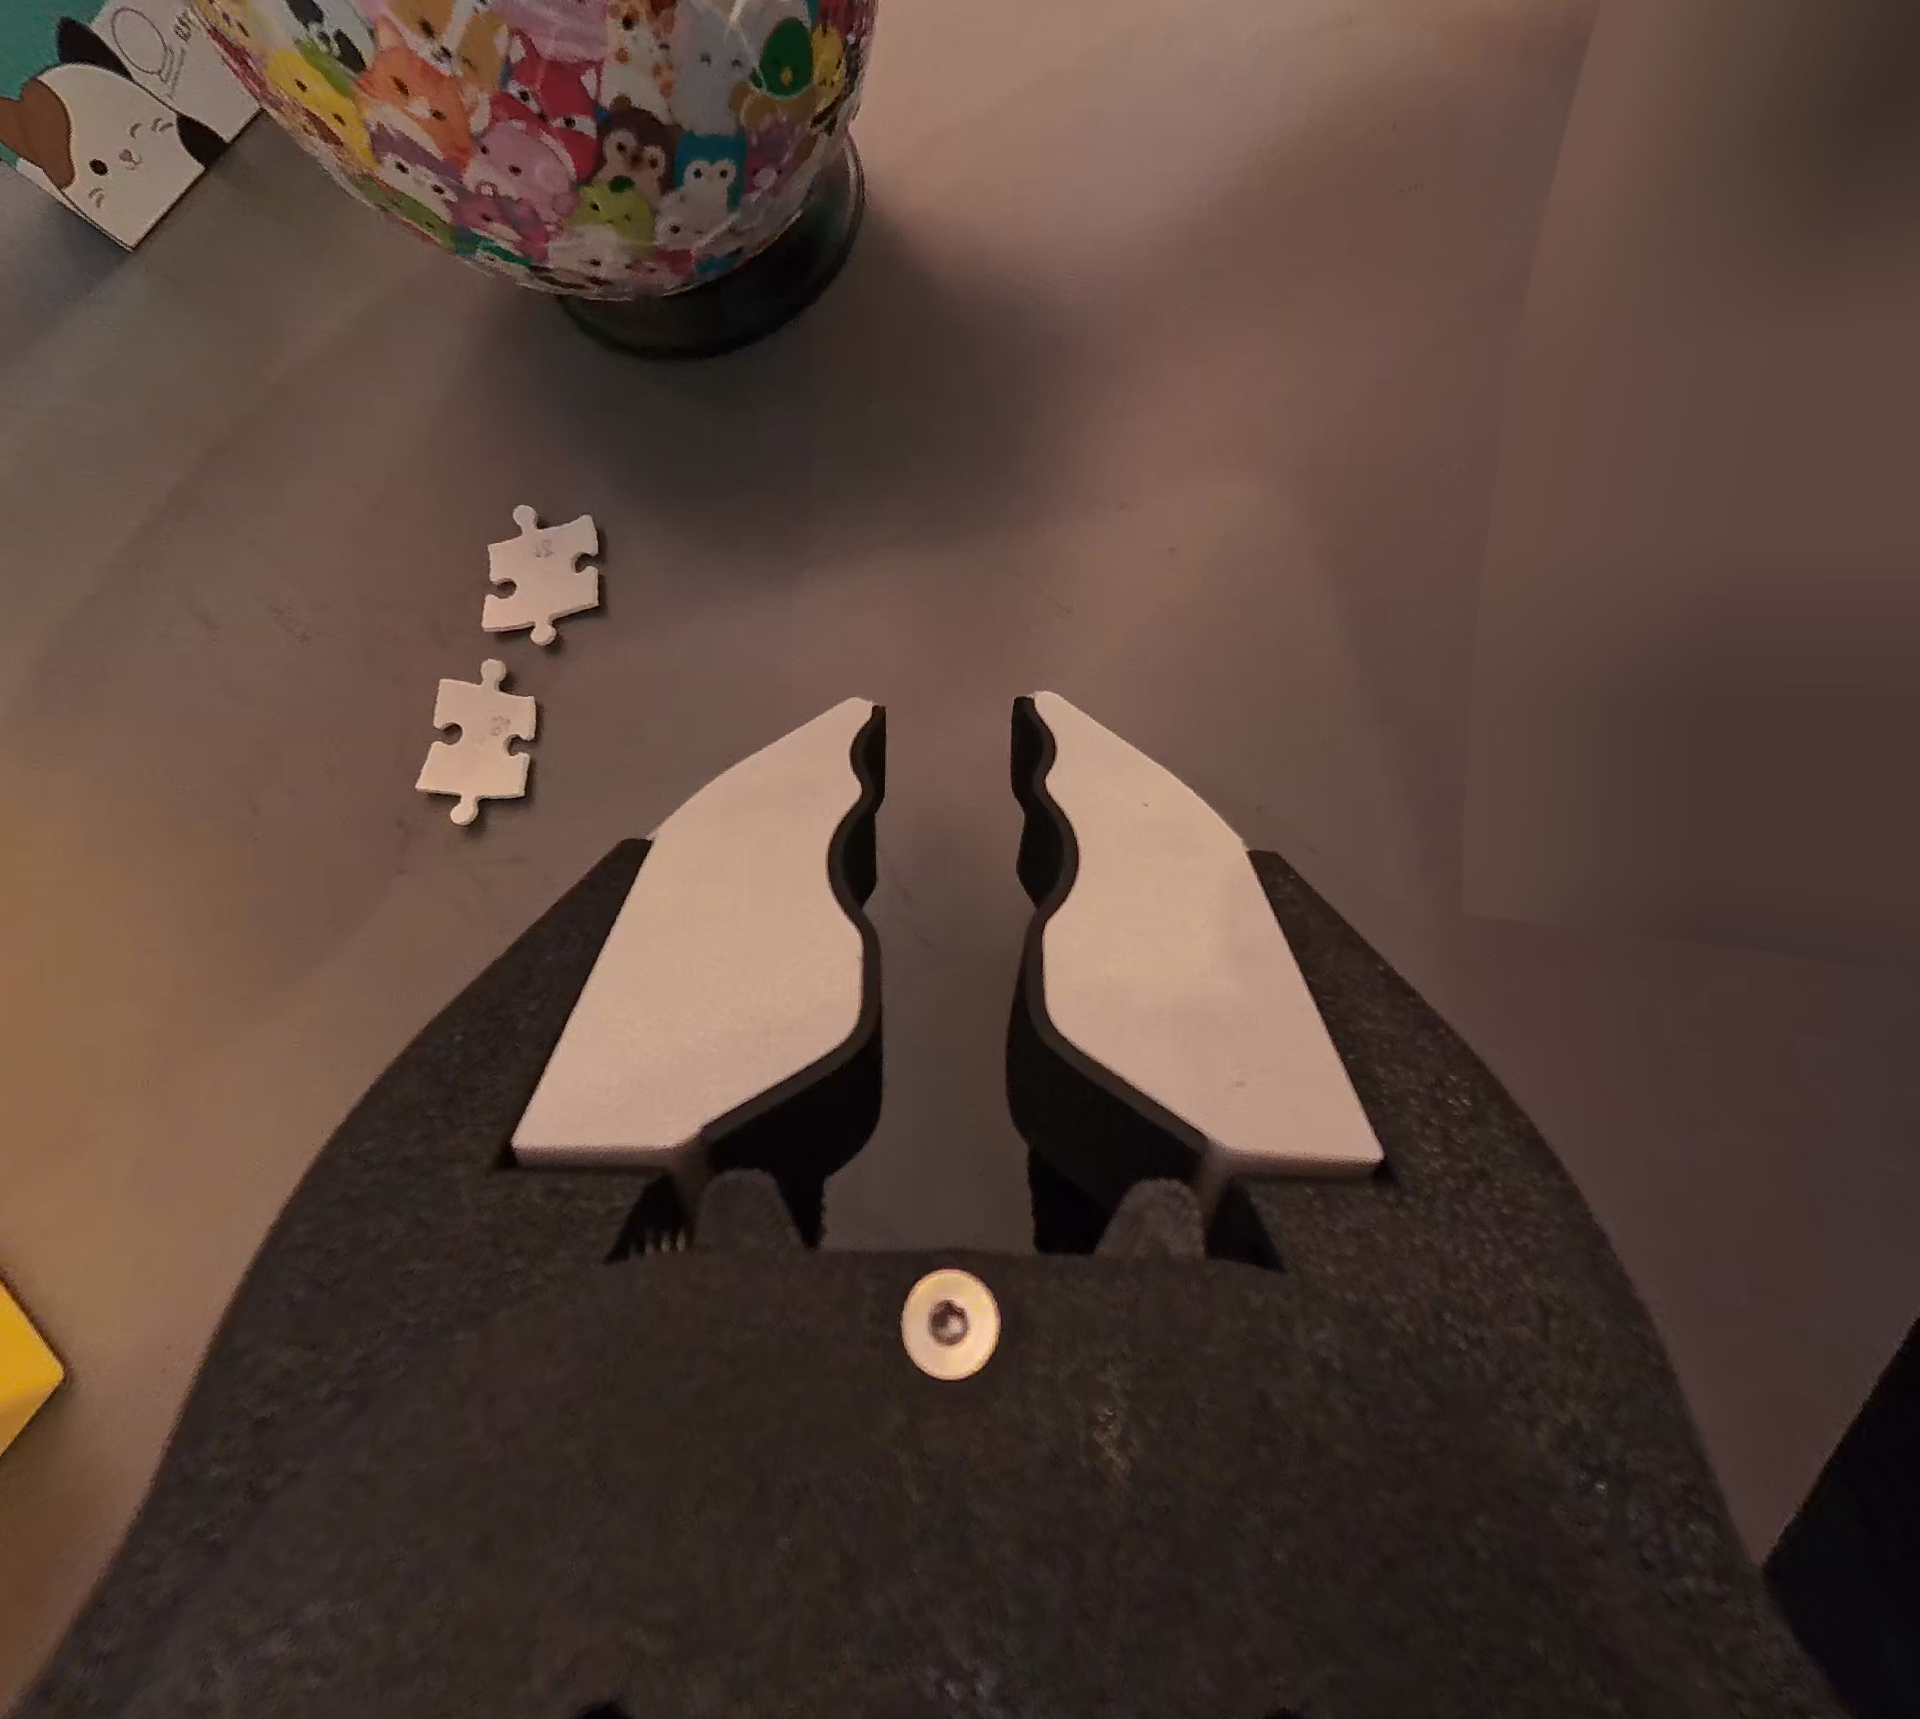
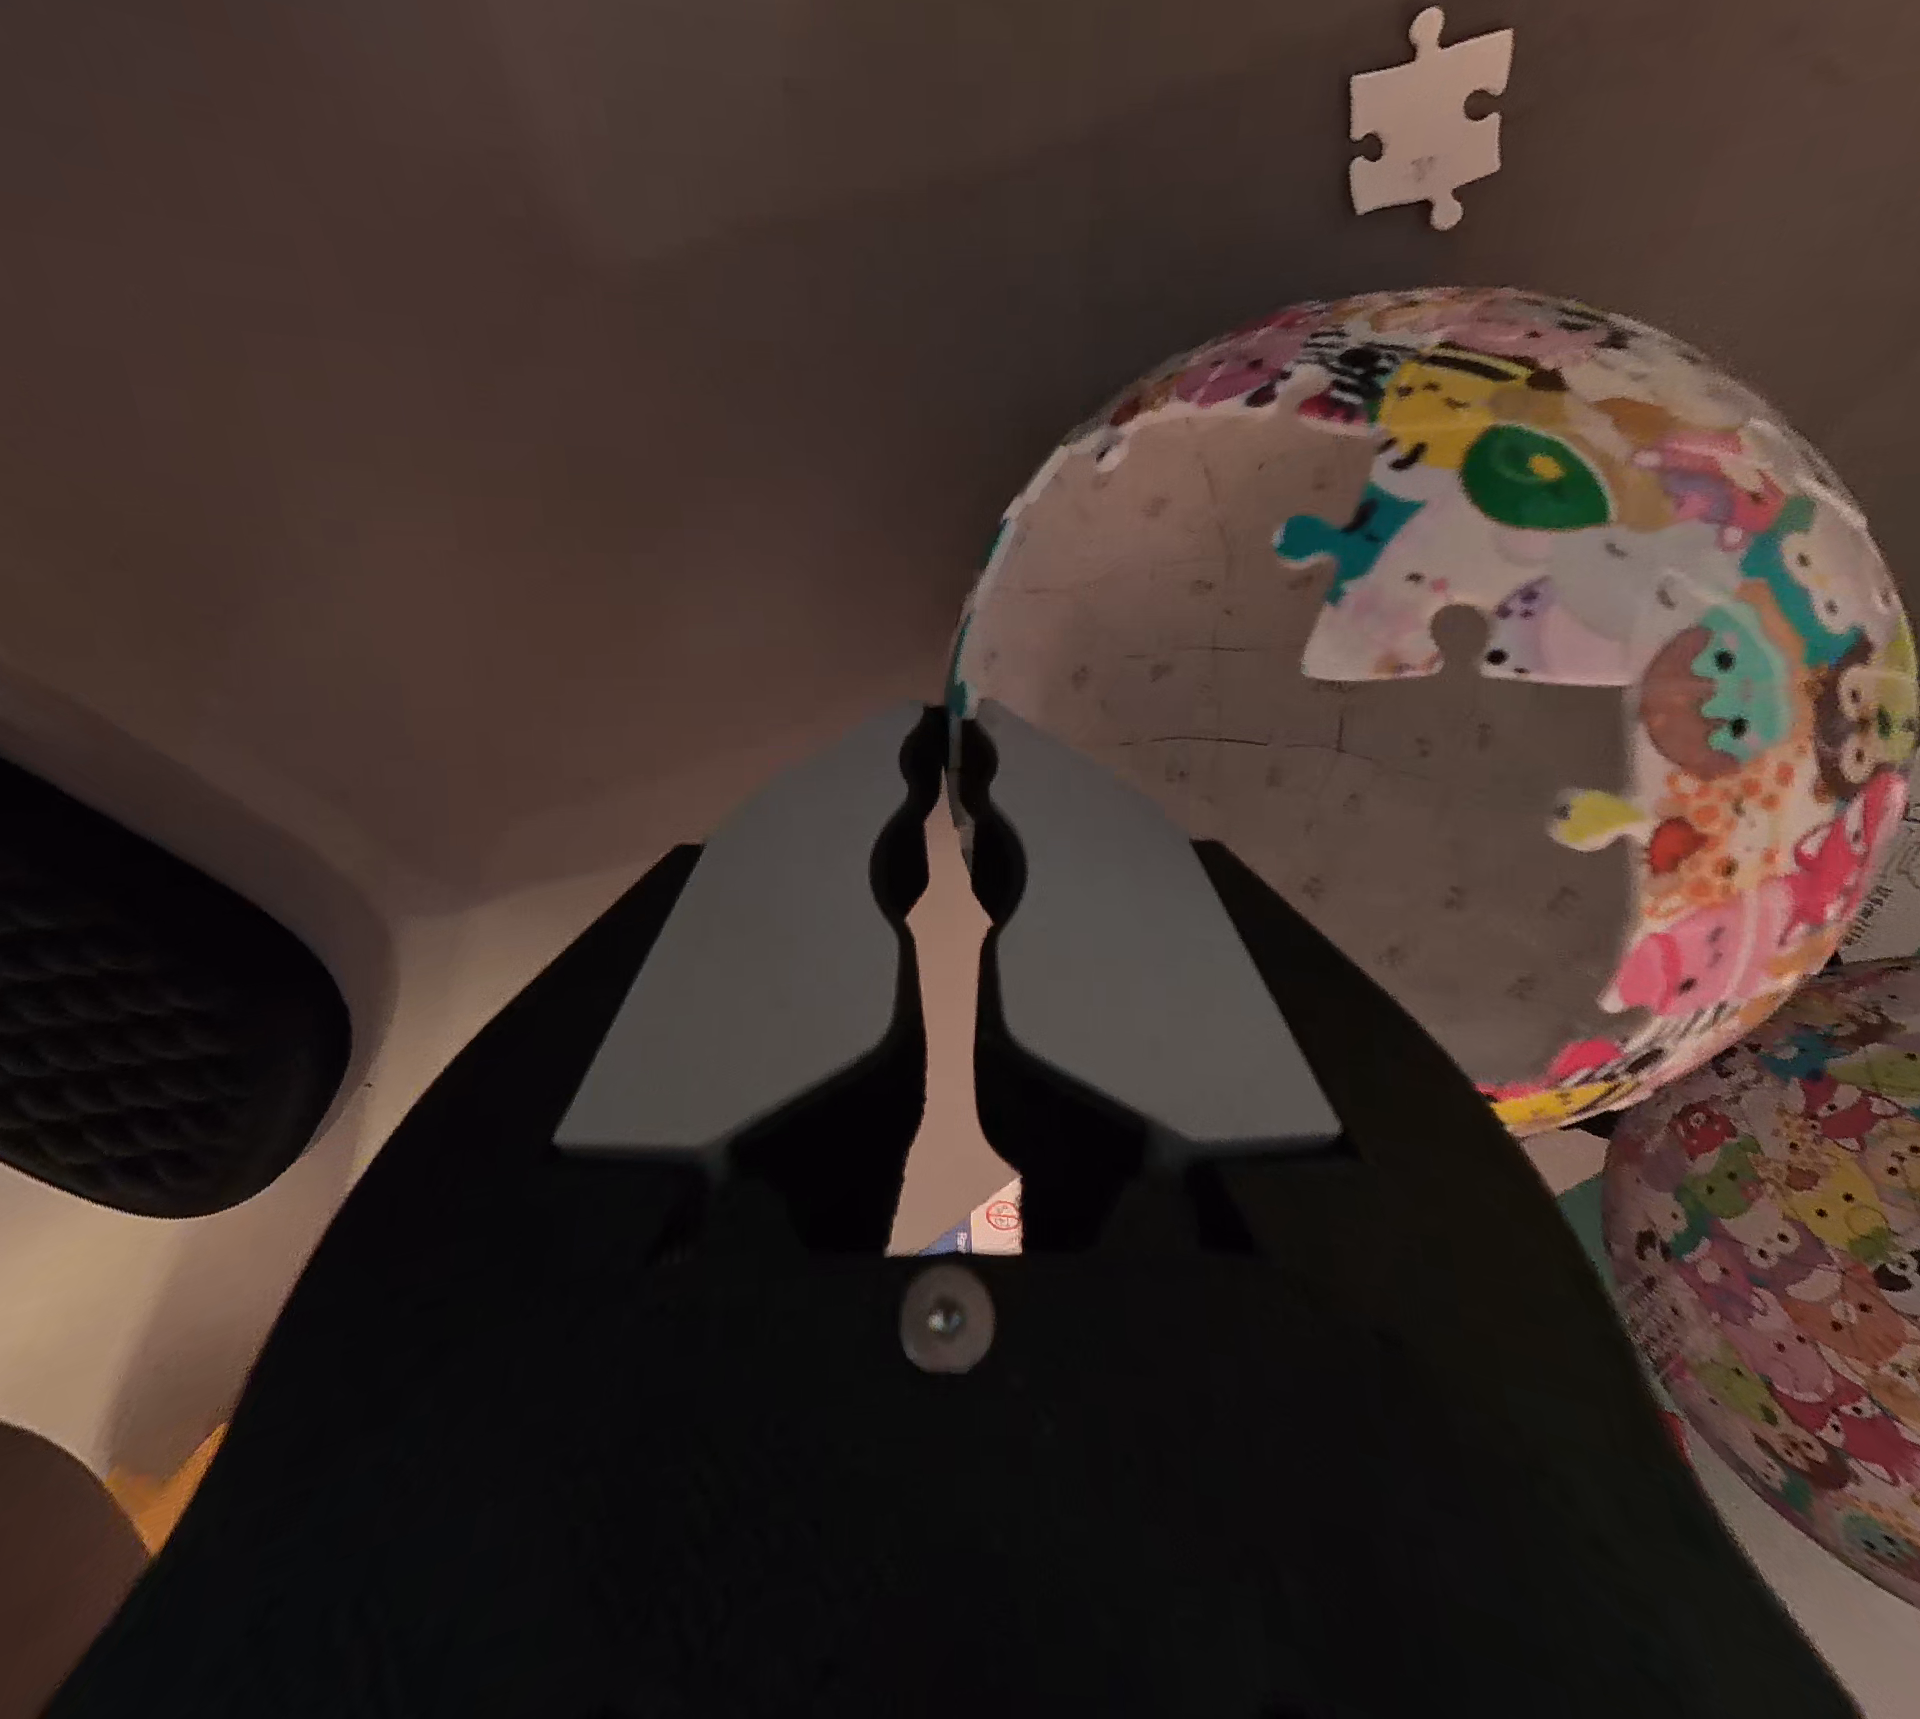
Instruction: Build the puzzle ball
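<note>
Left claw [image 1: 948, 713] parted, empty, over bare table [image 1: 1247, 526]; right claw [image 2: 948, 719] nips puzzle ball's [image 2: 1455, 682] open rim.

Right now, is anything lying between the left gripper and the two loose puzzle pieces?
Nothing visible. The left gripper, jaws open, has only bare table between it and the nearer piece; the farther piece lies beyond it, short of the puzzle ball.

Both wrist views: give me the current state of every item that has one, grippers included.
Colourful cartoon-print puzzle ball: unfinished, large gap, seated on dark round stand.
Two white loose puzzle pieces: blank side up, apart on grey table.
Left gripper: open, empty.
Right gripper: shut on thin puzzle piece, beside the gap.
</note>
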The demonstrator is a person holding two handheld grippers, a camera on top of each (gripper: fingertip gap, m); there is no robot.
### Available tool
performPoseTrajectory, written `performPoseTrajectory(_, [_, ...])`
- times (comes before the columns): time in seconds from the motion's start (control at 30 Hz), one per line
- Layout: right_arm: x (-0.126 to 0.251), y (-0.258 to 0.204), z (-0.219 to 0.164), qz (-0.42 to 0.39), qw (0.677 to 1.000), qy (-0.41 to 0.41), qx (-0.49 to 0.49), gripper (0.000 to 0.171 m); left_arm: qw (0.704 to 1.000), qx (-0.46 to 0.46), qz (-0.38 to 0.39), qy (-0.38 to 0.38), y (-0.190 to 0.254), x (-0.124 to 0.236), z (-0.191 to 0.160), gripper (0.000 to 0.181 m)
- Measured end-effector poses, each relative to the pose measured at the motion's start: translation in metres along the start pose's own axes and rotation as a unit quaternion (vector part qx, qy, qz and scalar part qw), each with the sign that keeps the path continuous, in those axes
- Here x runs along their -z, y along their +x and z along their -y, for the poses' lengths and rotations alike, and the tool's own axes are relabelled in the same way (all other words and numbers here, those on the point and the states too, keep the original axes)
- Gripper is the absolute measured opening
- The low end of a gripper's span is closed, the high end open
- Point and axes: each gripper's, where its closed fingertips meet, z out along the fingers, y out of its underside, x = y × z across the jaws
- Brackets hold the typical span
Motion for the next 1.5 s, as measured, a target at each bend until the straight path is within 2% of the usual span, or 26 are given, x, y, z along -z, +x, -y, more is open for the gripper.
performPoseTrajectory(0.1, [0.000,-0.001,-0.001,0.000,1.000,0.003,0.001,0.005,1.000,-0.002,0.001,-0.002,0.001,0.000,-0.001,0.023])
performPoseTrajectory(0.2, [0.002,-0.002,-0.004,-0.003,1.000,-0.001,-0.003,0.014,1.000,-0.001,-0.001,-0.002,0.001,0.000,-0.001,0.023])
performPoseTrajectory(0.4, [-0.001,0.000,-0.002,-0.006,1.000,-0.004,-0.001,0.014,1.000,0.000,-0.002,-0.002,0.002,-0.002,-0.001,0.023])
performPoseTrajectory(0.53, [-0.004,0.000,-0.002,-0.002,1.000,-0.010,-0.007,0.005,1.000,0.000,-0.002,-0.003,0.003,-0.003,-0.002,0.023])
performPoseTrajectory(1.13, [-0.001,-0.002,0.005,-0.002,1.000,0.005,-0.011,0.006,1.000,0.003,0.000,0.000,0.004,0.000,-0.004,0.023])
performPoseTrajectory(1.23, [0.004,-0.002,0.007,-0.029,0.999,0.016,-0.001,0.028,1.000,0.007,0.000,0.004,0.004,0.002,-0.004,0.023])
performPoseTrajectory(1.37, [0.026,0.006,0.010,-0.113,0.992,0.061,0.002,0.037,1.000,0.011,0.003,0.009,0.003,0.003,-0.003,0.023])
performPoseTrajectory(1.5, [0.056,-0.001,0.007,-0.195,0.971,0.137,-0.016,0.037,1.000,0.021,0.007,0.022,0.000,0.004,0.001,0.023])
